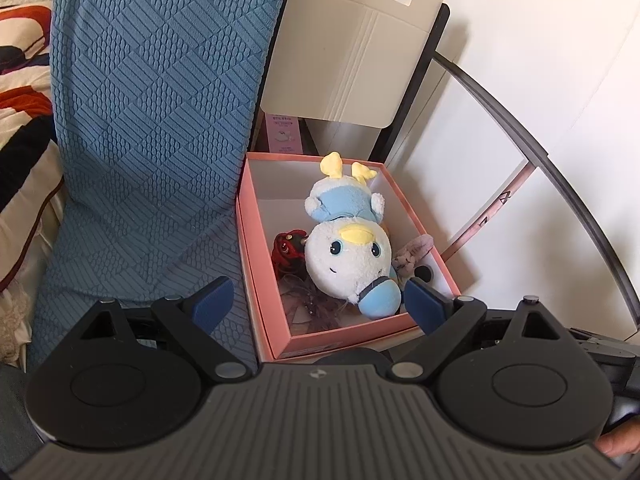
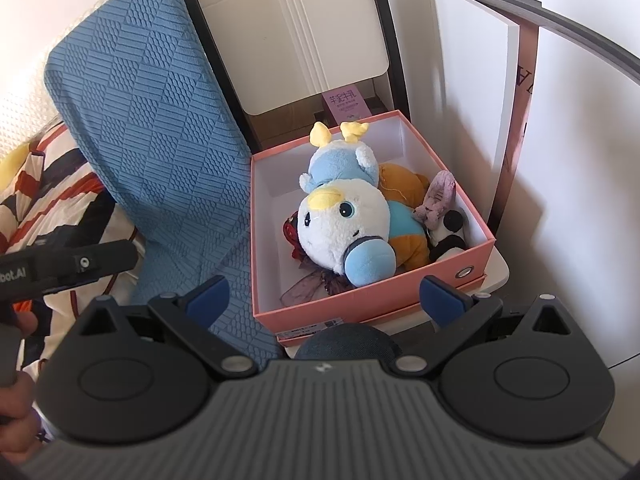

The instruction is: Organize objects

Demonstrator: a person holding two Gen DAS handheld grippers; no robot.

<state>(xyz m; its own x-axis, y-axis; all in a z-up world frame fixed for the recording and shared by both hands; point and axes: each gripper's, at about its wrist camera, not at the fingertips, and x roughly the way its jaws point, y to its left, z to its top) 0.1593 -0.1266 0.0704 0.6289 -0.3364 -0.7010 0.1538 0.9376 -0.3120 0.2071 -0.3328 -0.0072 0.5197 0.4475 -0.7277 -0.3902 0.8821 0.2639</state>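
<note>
A pink box [image 1: 256,248] [image 2: 476,254] with white inner walls stands open beside a blue cushion. Inside lies a white and light-blue plush animal [image 1: 348,252] [image 2: 344,228] with yellow ears, head toward me. Around it sit a red toy [image 1: 286,250], a brown plush [image 2: 404,188], a mauve plush [image 2: 438,198], a panda toy [image 2: 450,236] and purple tulle [image 1: 320,304]. My left gripper [image 1: 318,304] hangs open above the box's near edge, holding nothing. My right gripper [image 2: 324,294] is open too, empty, just before the box's front wall.
A blue textured cushion [image 1: 152,120] [image 2: 160,136] leans left of the box, with a striped bedcover [image 2: 52,200] beyond. A beige chair back [image 1: 352,56] [image 2: 296,32] rises behind. White wall and a dark curved rail [image 1: 520,120] lie right. A hand [image 2: 16,412] holds the other gripper at left.
</note>
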